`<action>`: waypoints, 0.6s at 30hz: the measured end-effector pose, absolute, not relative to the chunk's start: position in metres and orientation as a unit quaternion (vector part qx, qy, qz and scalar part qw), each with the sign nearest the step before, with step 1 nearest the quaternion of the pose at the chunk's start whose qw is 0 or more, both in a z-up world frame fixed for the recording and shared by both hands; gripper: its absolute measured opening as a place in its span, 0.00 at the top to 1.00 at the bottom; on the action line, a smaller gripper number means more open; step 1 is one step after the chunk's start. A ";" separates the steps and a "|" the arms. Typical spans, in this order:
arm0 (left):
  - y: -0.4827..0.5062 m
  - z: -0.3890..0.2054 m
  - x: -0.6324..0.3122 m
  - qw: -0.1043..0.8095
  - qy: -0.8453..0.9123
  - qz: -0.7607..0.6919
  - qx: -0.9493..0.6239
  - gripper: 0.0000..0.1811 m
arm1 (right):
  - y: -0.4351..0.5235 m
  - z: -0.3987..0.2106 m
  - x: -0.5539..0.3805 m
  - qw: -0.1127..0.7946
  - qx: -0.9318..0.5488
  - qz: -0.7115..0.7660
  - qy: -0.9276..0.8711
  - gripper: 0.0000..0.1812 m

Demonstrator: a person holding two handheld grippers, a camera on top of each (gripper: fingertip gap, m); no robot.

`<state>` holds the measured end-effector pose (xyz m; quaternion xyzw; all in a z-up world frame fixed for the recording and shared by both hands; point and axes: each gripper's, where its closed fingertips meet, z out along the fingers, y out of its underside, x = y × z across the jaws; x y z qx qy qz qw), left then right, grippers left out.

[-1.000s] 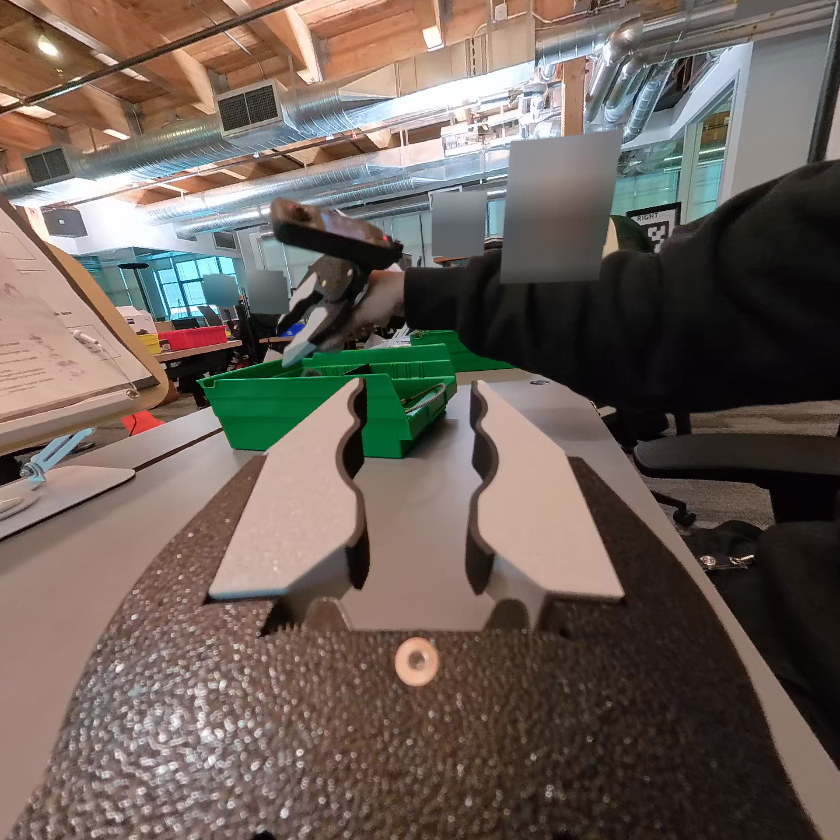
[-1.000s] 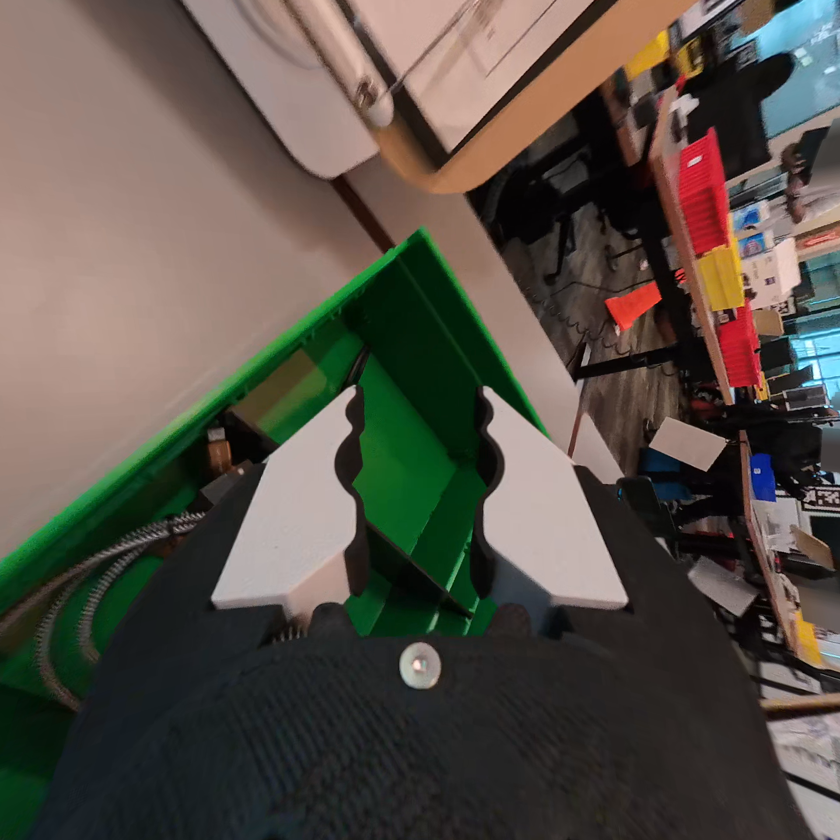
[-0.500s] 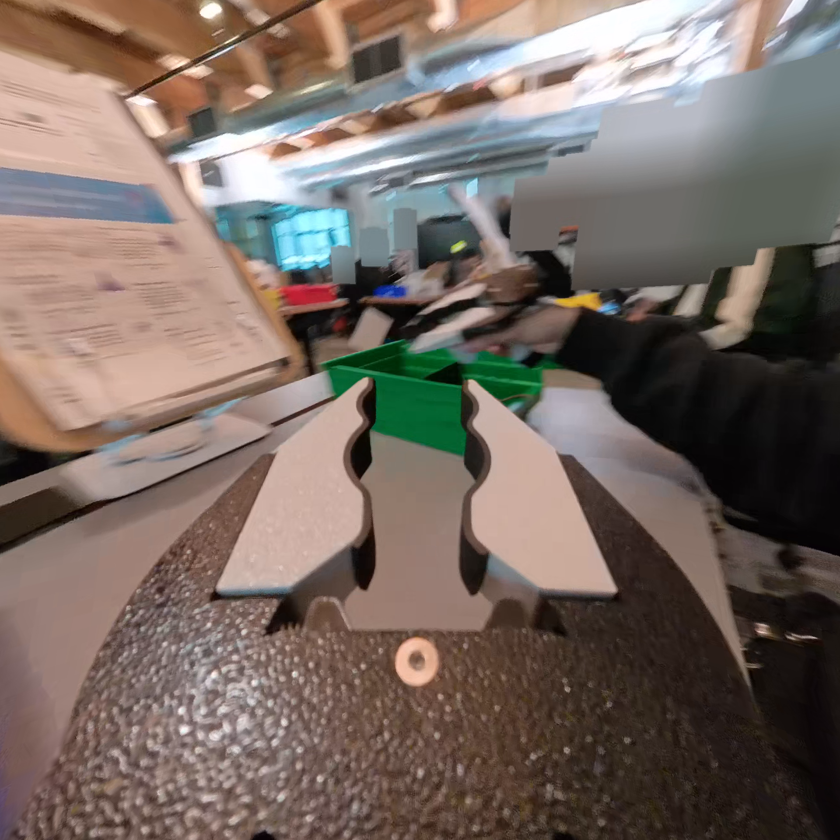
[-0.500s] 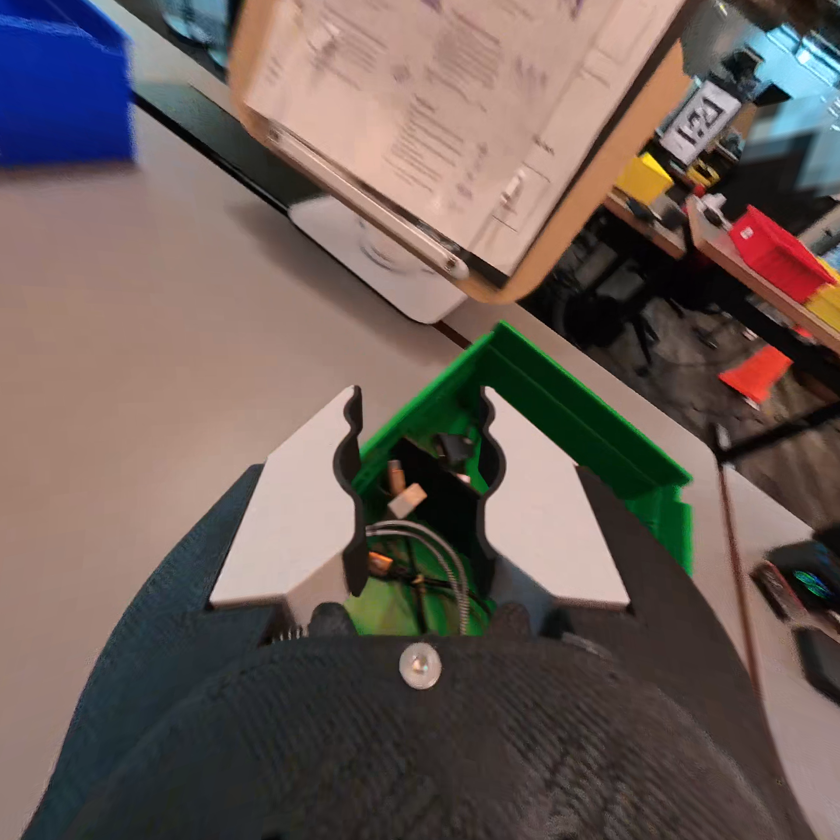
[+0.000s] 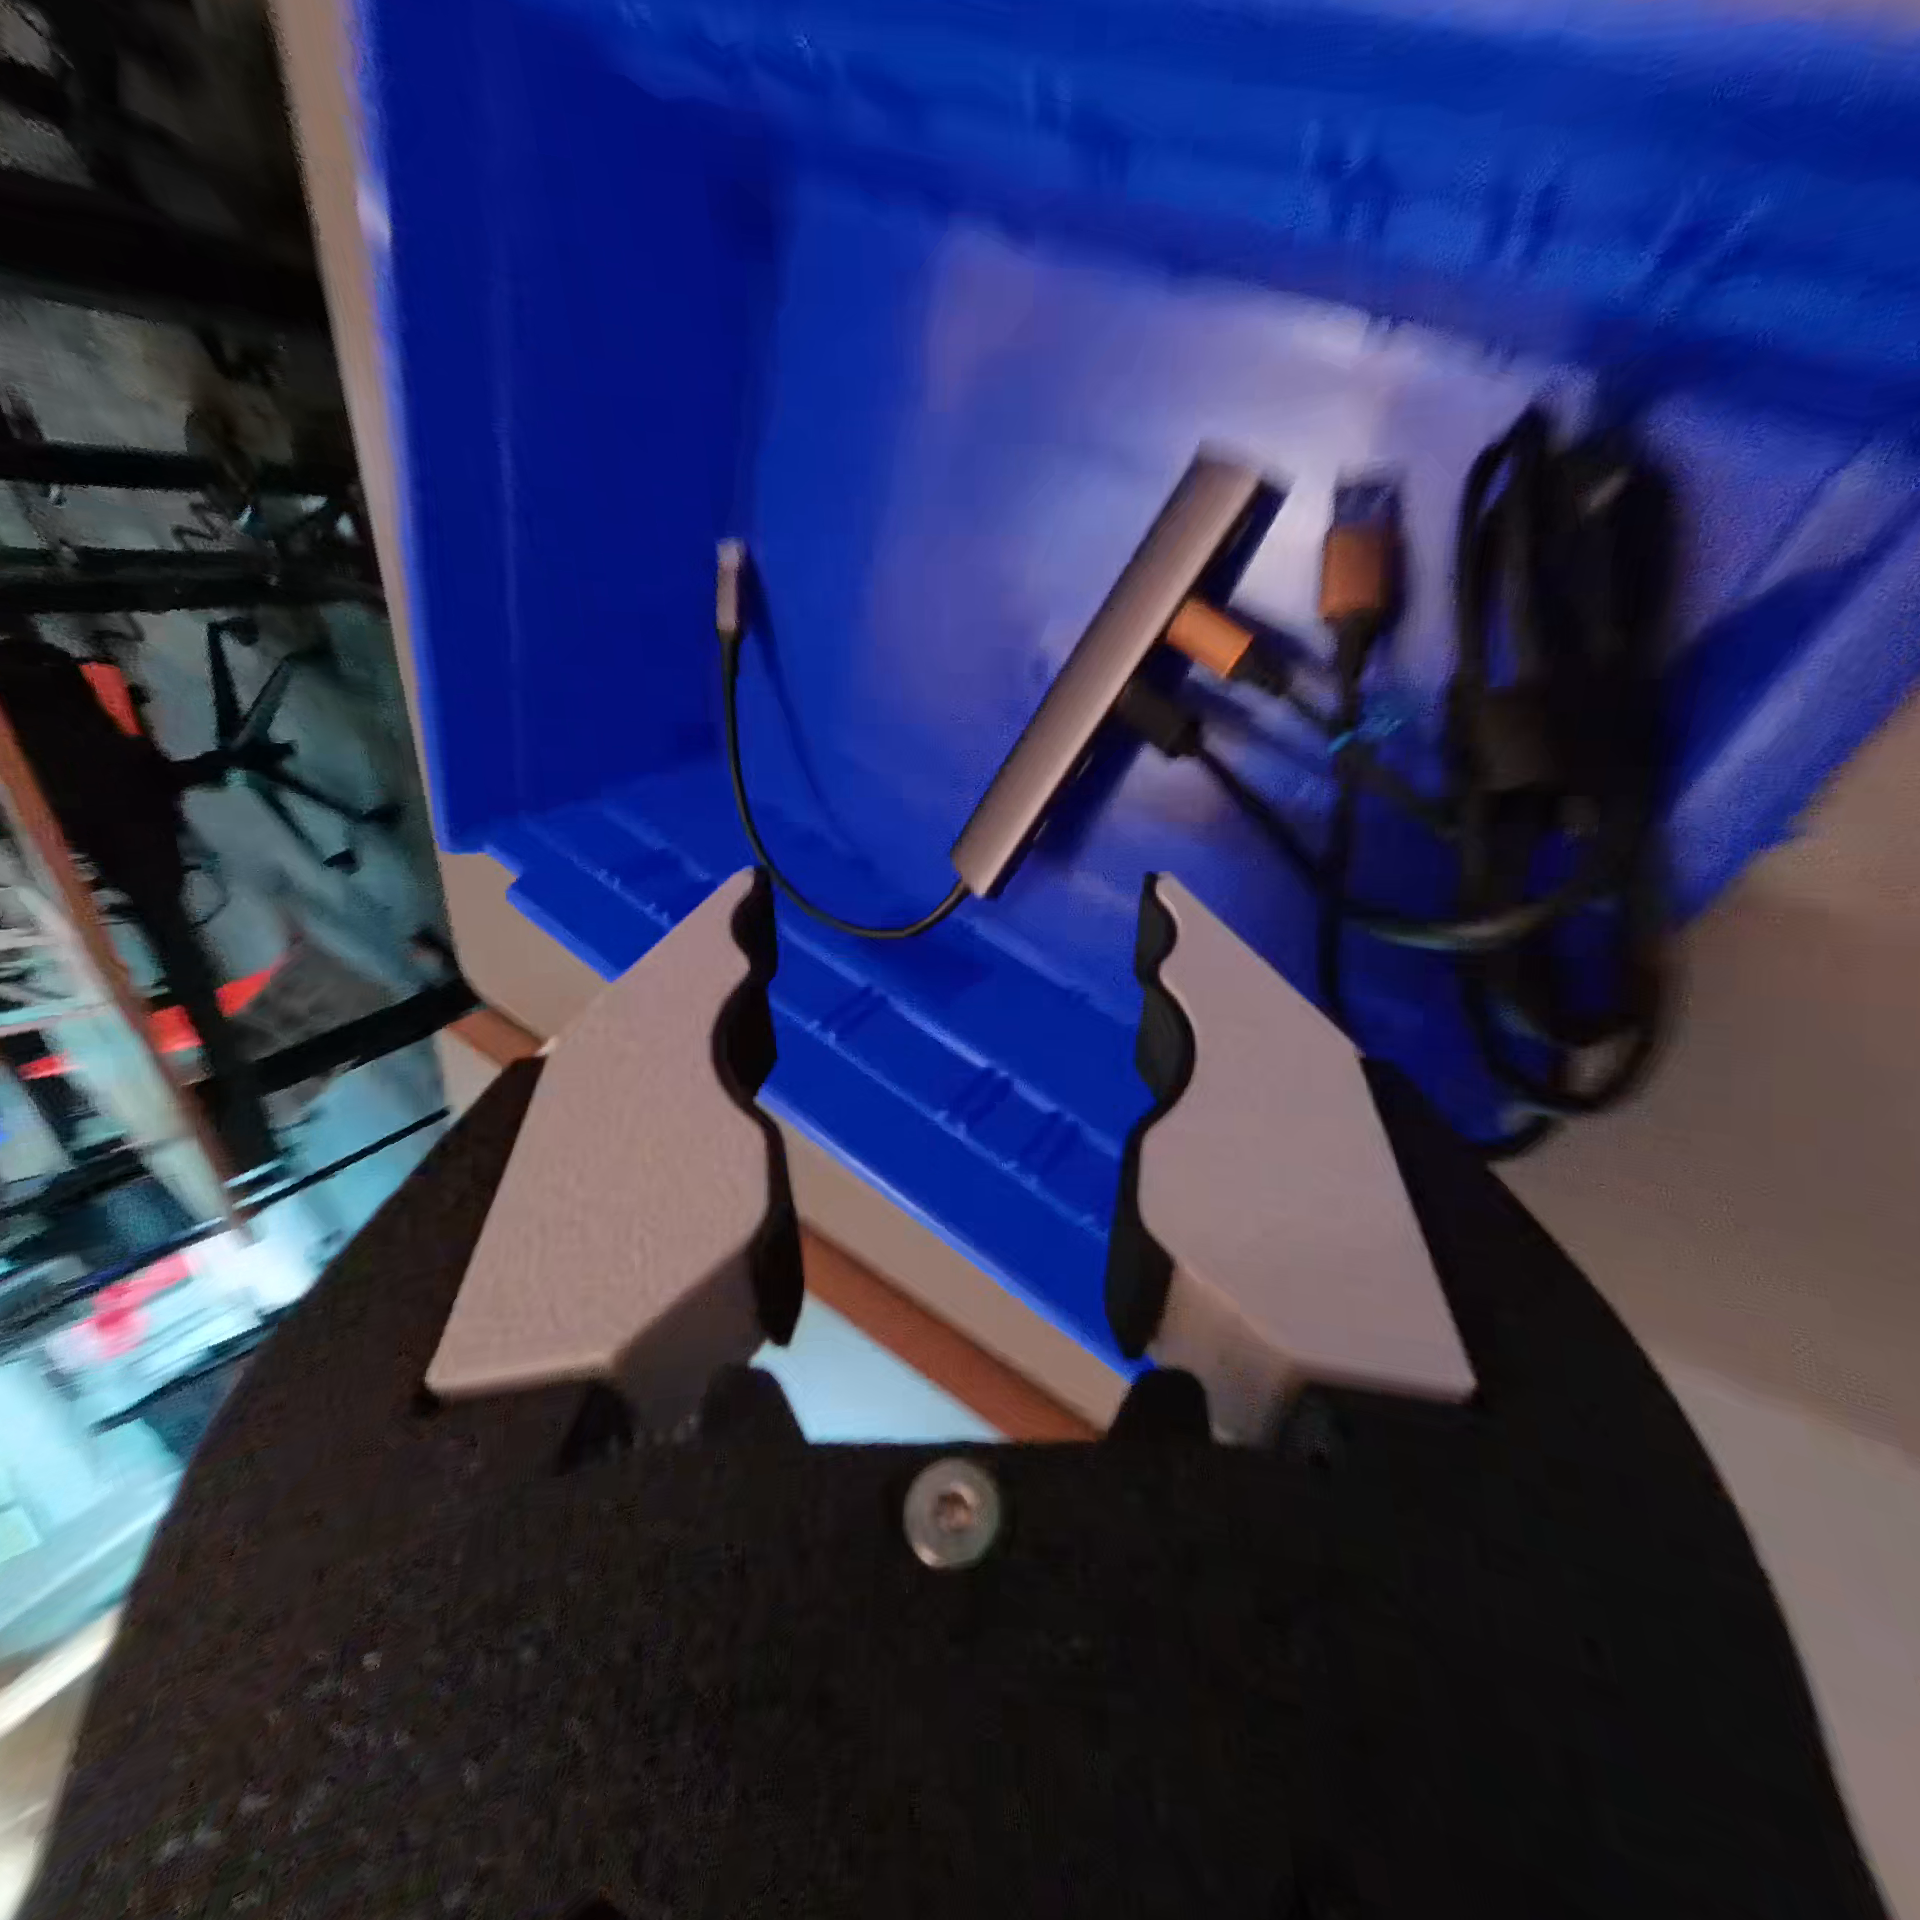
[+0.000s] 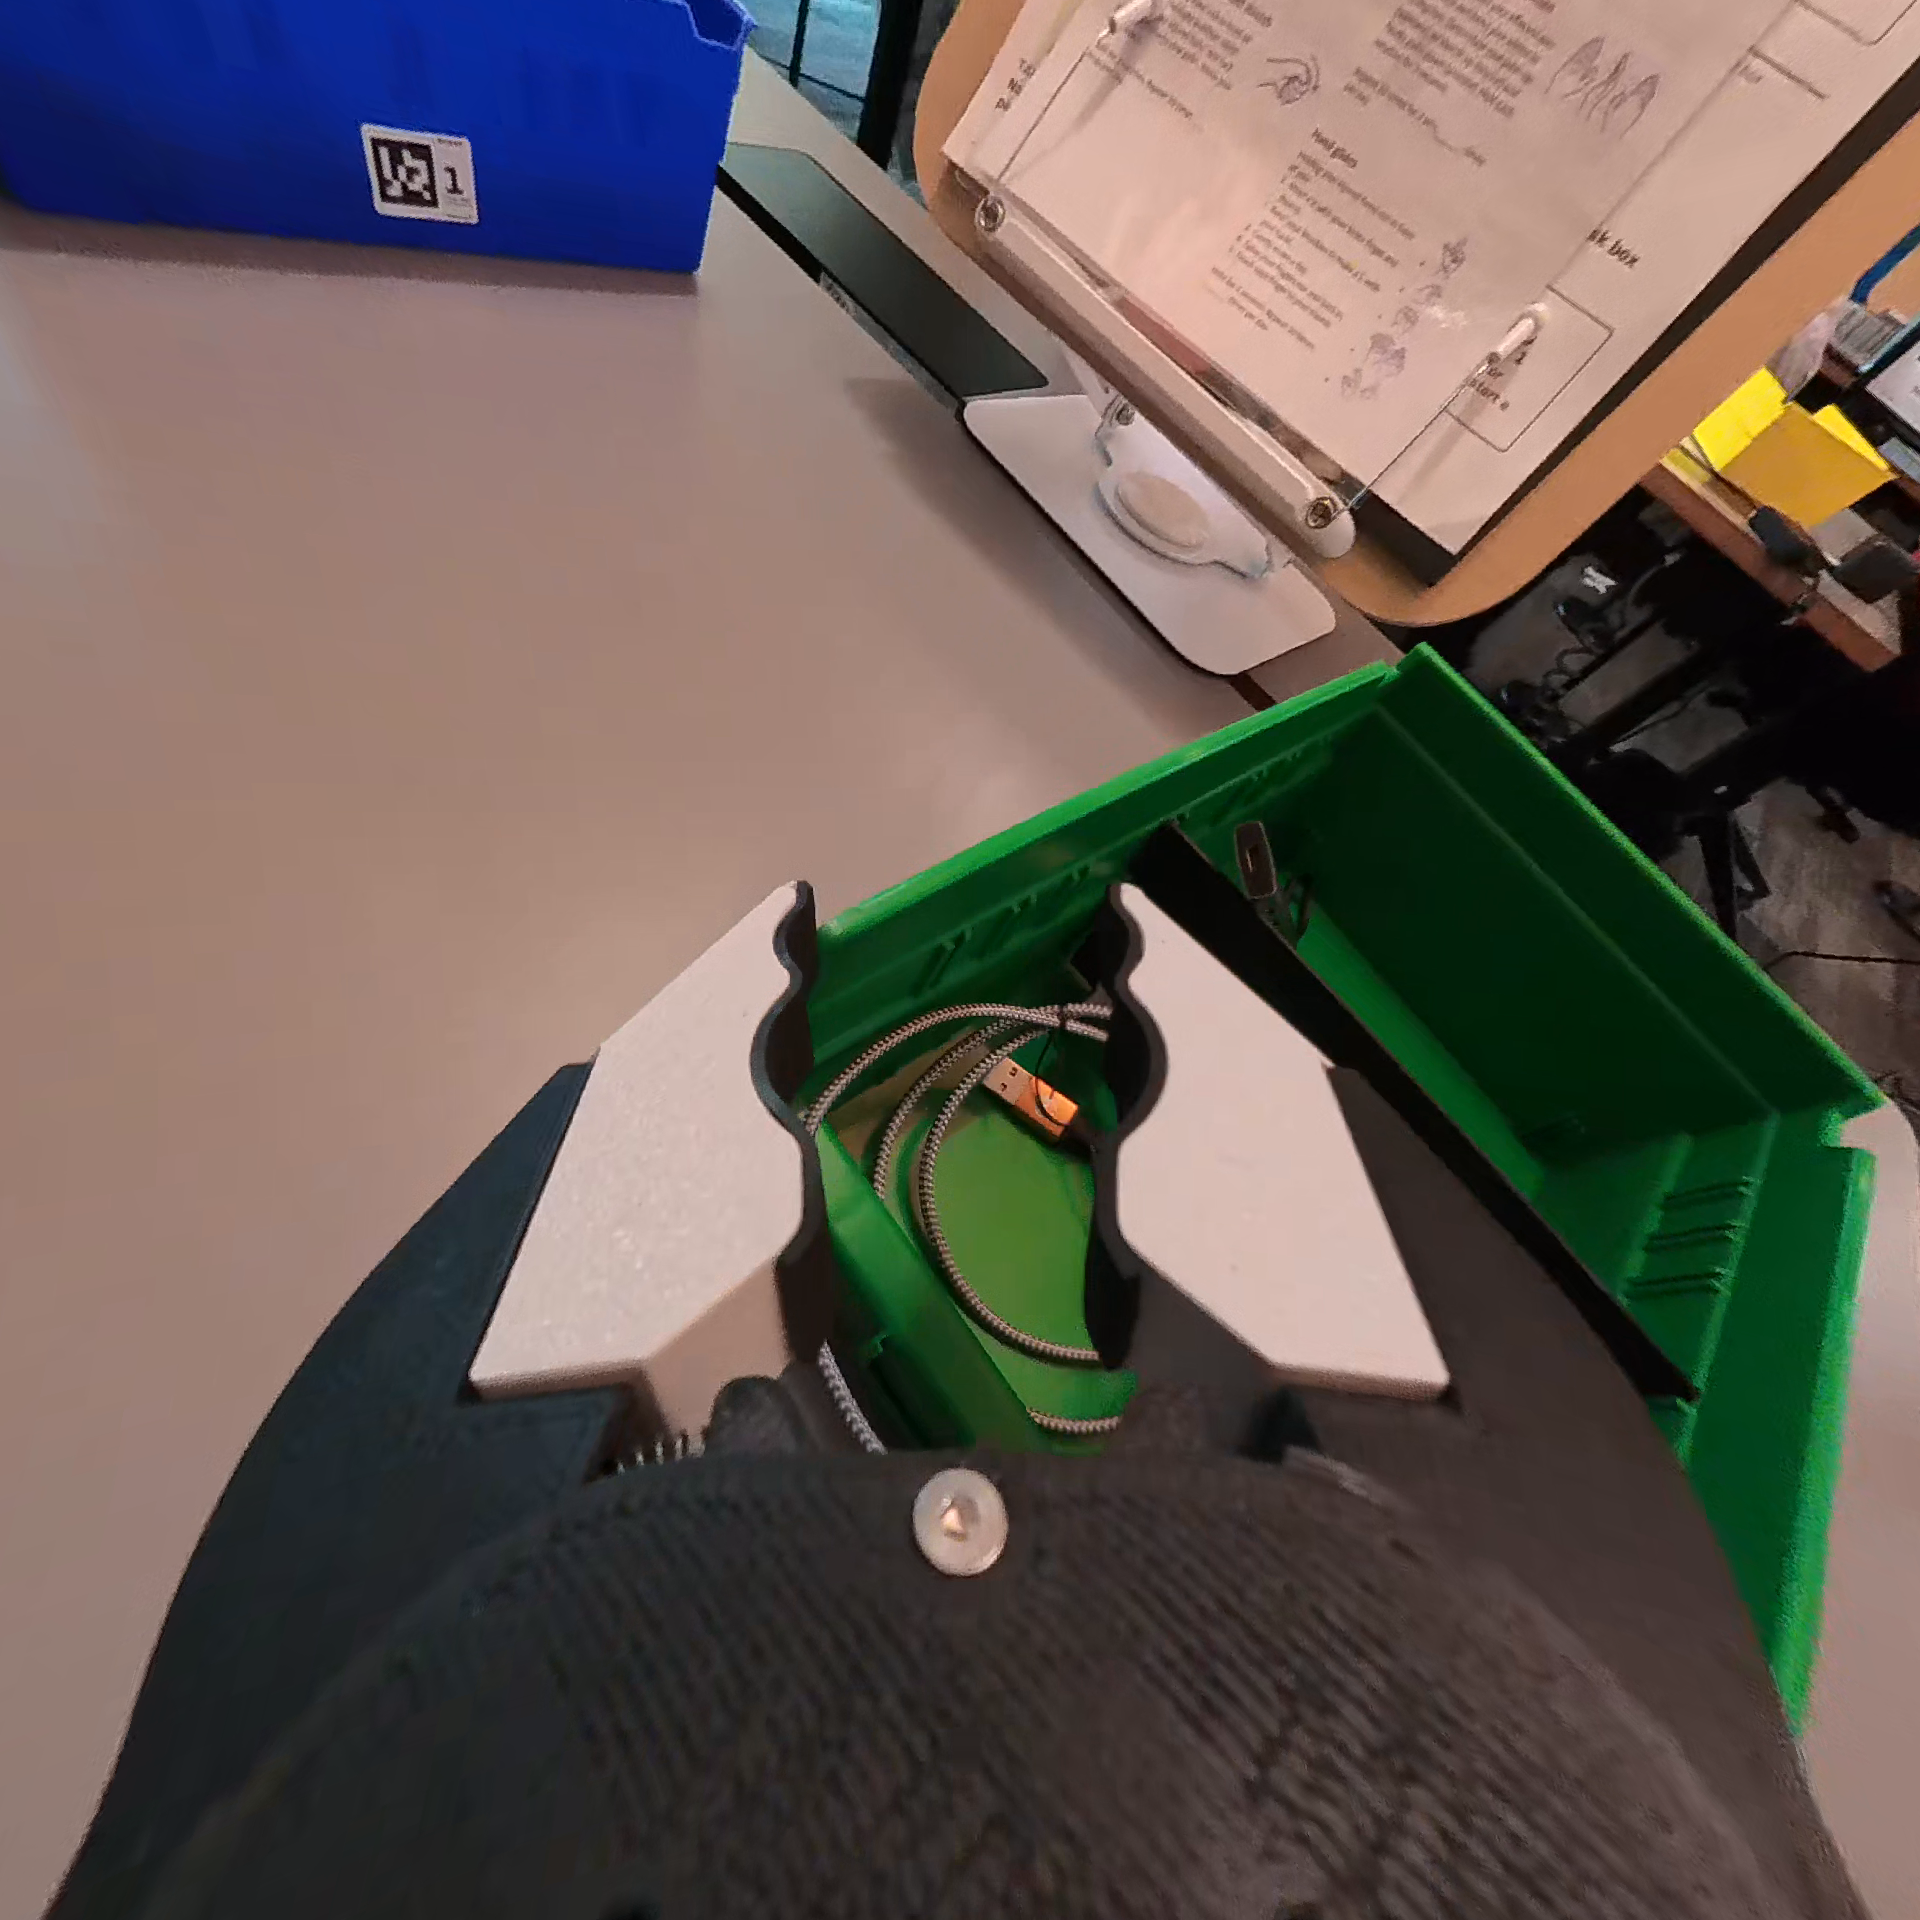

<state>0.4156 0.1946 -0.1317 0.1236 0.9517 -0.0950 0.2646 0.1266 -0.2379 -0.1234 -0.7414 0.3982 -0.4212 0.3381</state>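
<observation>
On the side wall of the blue bin [image 6: 312,125], by my table's far edge, I see a white sticker [image 6: 420,174] with a square black code and a digit. Printed sheets [image 6: 1455,187] with small drawings sit on the document stand [image 6: 1195,499].

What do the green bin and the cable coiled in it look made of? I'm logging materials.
Green bin: likely moulded plastic, smooth and slightly glossy, with ribbed walls. Coiled cable: probably a woven fabric or metal braid jacket, judging by its grey-and-white crosshatch pattern.
</observation>
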 end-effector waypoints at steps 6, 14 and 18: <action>0.199 -0.200 0.454 0.332 0.916 0.029 0.224 0.67 | -0.240 -0.111 0.116 0.330 -0.745 -0.442 0.376 0.70; 0.186 -0.166 0.470 0.475 0.860 -0.016 0.187 0.94 | -0.244 -0.095 0.111 0.344 -0.725 -0.458 0.381 0.70; 0.166 -0.052 0.448 0.606 0.776 -0.084 0.156 0.95 | -0.226 -0.076 0.108 0.402 -0.699 -0.453 0.380 0.70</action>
